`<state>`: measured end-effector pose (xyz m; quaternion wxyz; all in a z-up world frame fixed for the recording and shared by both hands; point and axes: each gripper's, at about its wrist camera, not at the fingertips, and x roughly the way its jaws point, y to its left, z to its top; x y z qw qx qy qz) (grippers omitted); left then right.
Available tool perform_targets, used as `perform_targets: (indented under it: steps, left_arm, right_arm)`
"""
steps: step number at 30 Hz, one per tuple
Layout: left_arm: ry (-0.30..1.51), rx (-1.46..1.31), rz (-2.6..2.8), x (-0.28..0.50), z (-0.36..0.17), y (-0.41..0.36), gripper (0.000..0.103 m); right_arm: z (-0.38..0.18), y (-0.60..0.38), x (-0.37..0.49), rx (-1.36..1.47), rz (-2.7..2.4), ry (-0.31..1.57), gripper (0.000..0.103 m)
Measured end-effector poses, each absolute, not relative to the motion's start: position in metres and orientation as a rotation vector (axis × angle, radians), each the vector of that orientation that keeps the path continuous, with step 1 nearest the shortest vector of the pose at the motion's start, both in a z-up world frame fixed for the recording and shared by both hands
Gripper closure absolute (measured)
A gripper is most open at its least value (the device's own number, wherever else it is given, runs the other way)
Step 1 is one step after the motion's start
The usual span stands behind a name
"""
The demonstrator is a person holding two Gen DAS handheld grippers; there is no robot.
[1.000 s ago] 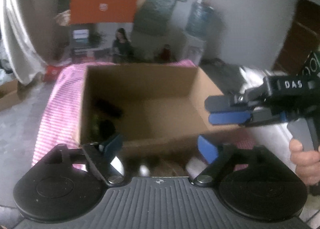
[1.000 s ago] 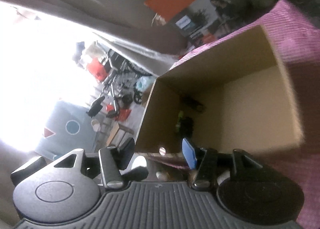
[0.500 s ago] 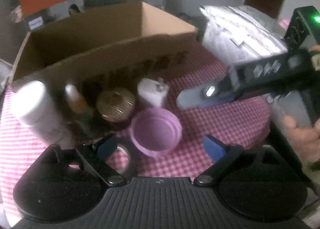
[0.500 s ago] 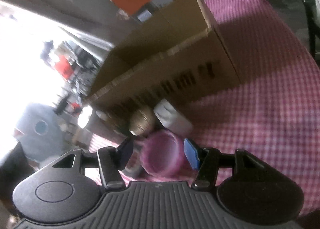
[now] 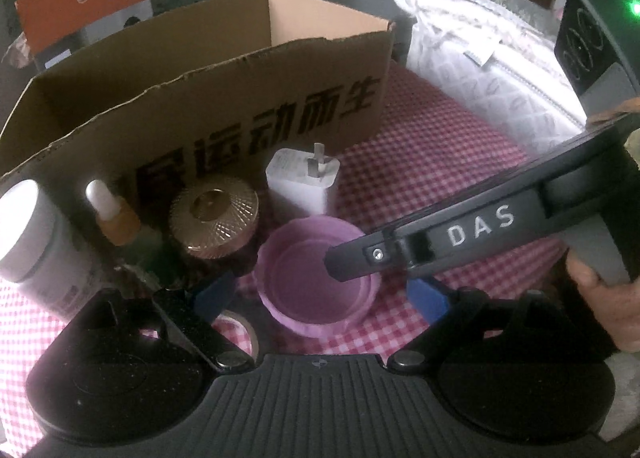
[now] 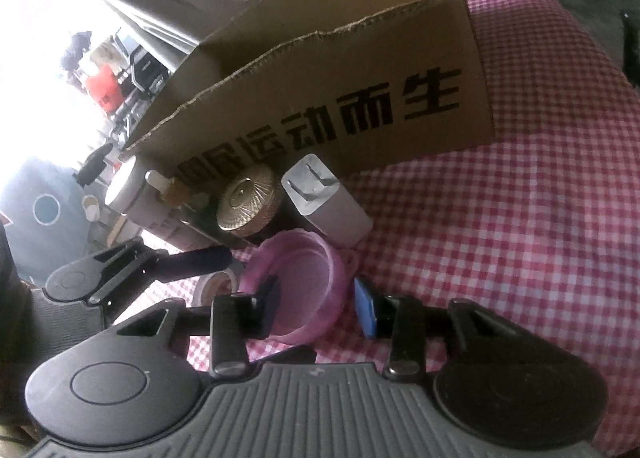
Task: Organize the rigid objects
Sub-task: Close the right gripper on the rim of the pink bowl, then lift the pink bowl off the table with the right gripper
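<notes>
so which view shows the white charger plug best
The left wrist view: the white charger plug stands in plain sight against the cardboard box, prongs up, unobstructed. The right wrist view also shows it whole, beside the pink lid, but tilted by the camera angle and partly shadowed.

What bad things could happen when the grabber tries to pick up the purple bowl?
1. The right gripper straddles the purple bowl's thin wall; it might slip or tip.
2. The white charger, gold lid and dropper bottle stand close behind and could topple.
3. The left gripper hovers nearby; they might collide.
</notes>
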<state>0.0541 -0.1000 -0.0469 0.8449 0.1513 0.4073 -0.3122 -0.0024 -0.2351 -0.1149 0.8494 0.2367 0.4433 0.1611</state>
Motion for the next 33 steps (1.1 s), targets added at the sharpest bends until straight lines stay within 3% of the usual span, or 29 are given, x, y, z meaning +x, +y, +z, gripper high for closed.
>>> perform_targets:
  steps: [10, 33]
  left_arm:
    - [0.898, 0.286, -0.691, 0.063, -0.052, -0.101, 0.010]
    - [0.873, 0.374, -0.806, 0.035, -0.057, -0.127, 0.010]
  right_arm:
    - [-0.116, -0.226, 0.008, 0.432, 0.346, 0.932, 0.075]
    - [-0.119, -0.270, -0.030, 0.498, 0.282, 0.928, 0.076]
